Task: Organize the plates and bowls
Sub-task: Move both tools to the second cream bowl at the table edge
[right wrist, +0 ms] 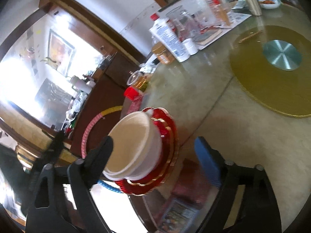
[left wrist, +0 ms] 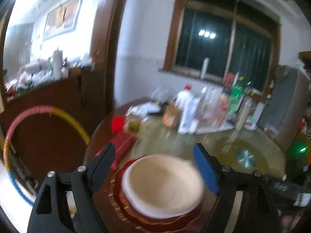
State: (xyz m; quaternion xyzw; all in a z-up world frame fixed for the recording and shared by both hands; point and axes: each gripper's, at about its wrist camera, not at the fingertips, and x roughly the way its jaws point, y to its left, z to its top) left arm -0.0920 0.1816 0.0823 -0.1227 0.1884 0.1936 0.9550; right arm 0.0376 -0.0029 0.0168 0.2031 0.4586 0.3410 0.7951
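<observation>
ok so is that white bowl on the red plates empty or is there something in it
Empty. The white bowl sits upright on the red plates, and both wrist views look into it: only a bare cream interior shows, no food or liquid.

White bowls (left wrist: pixel 161 184) w/ cream insides on red, gold-trimmed plates (right wrist: pixel 167 136); yellow-green turntable (right wrist: pixel 272 77).

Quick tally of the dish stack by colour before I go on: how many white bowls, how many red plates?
White bowls: 2 or more, nested; the rims blur together
Red plates: 2 or more, stacked under the bowls; the edges are too blurred for an exact count
Total: at least 4 dishes, in one stack at the table edge
</observation>
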